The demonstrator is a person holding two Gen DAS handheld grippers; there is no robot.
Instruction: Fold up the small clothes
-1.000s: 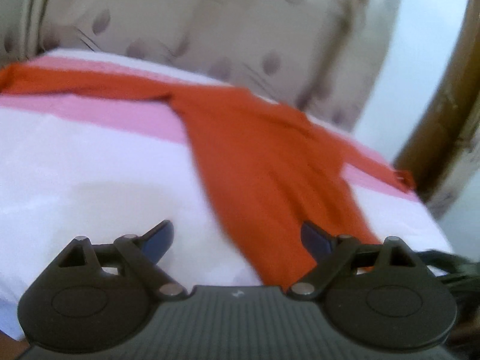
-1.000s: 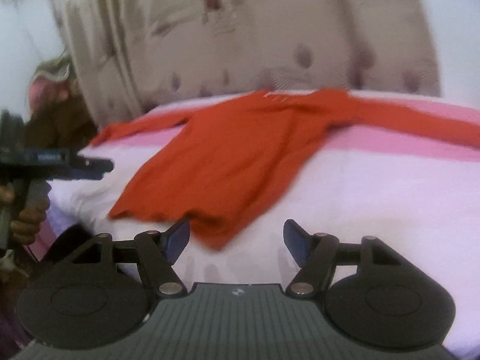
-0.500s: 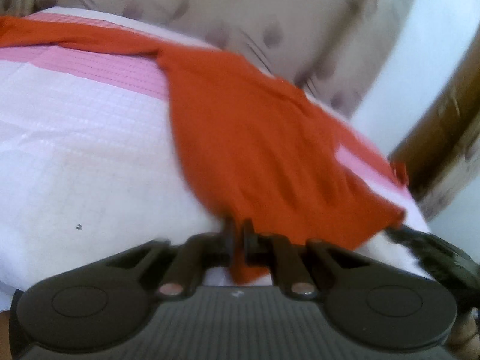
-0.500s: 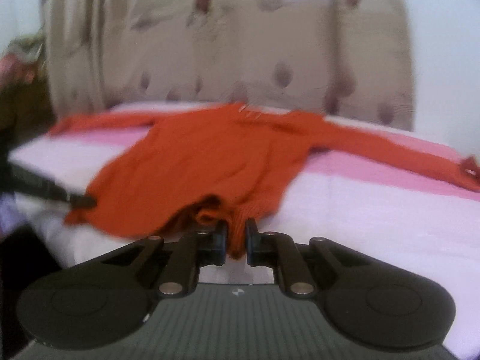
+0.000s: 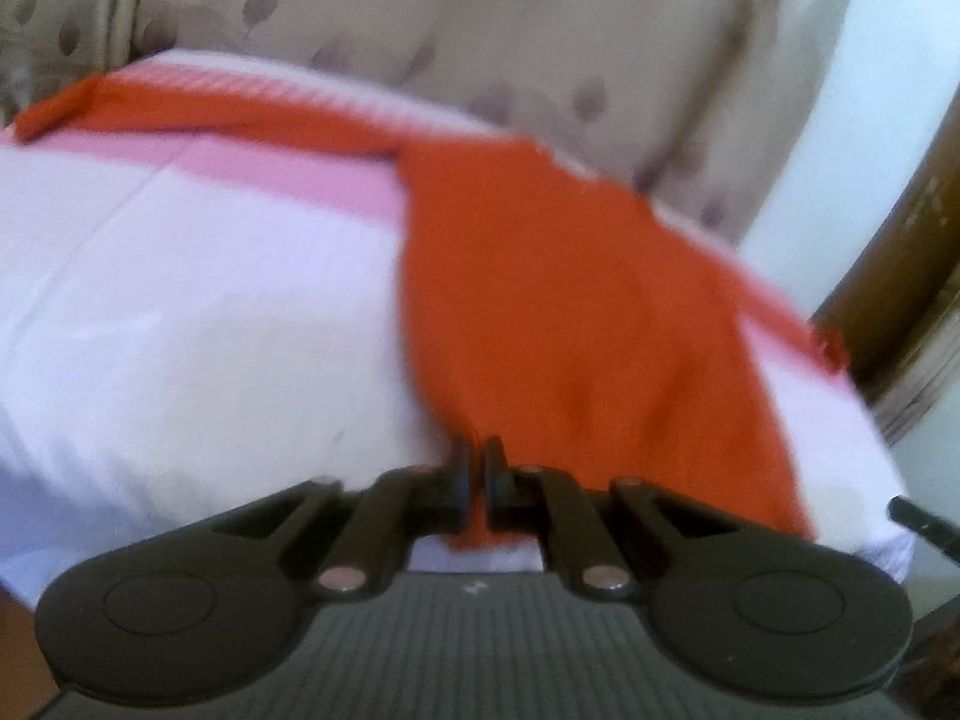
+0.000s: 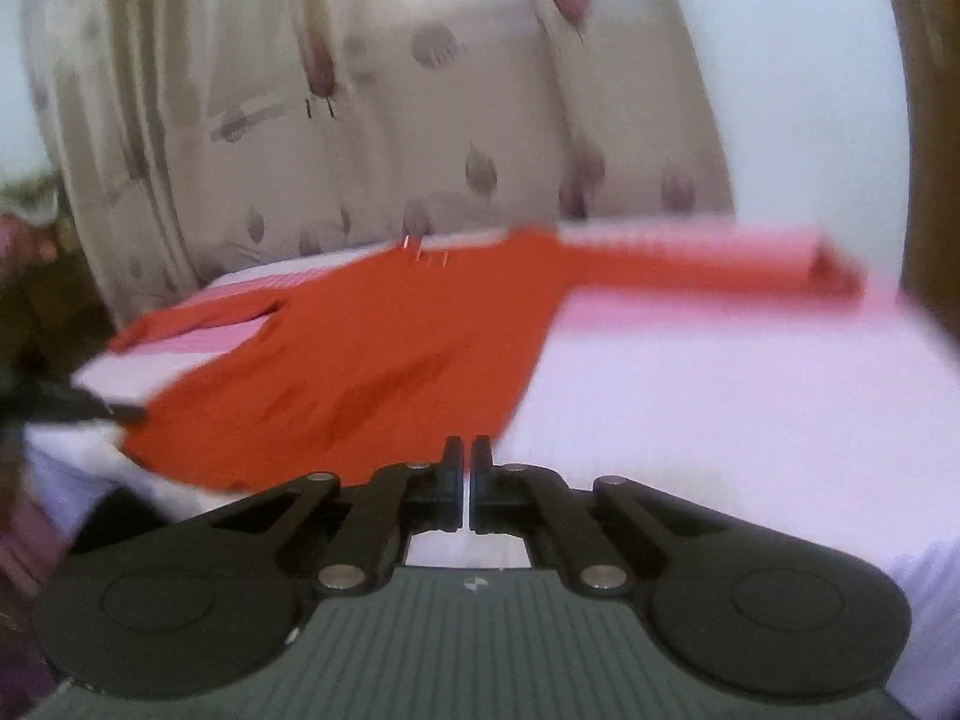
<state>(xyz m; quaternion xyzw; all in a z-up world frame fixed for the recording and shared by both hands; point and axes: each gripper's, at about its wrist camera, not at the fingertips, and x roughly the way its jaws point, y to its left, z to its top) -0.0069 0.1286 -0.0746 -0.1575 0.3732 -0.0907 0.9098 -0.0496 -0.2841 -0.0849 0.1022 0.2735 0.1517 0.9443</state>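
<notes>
In the left wrist view, the left gripper [image 5: 474, 468] has its fingers closed on the near hem of an orange top [image 5: 558, 312], a strip of orange cloth pinched in the narrow slit between them. The top lies spread on a bed [image 5: 198, 312] covered in white with a pink band across it; one sleeve stretches away to the far left, the other runs off to the right edge. A beige patterned curtain [image 5: 480, 30] hangs behind the bed, and a dark tip of the other tool shows at the right edge. In the right wrist view, the right gripper [image 6: 467, 468] also has its fingers drawn together at the lower hem of the top [image 6: 384, 348], at the corner nearest the camera; motion blur makes it hard to tell how much cloth sits between them. The hem looks raised off the bed there. One sleeve reaches out to the right across the pink band, and the left gripper's dark fingers [image 6: 114, 411] meet the opposite hem corner at the left.
</notes>
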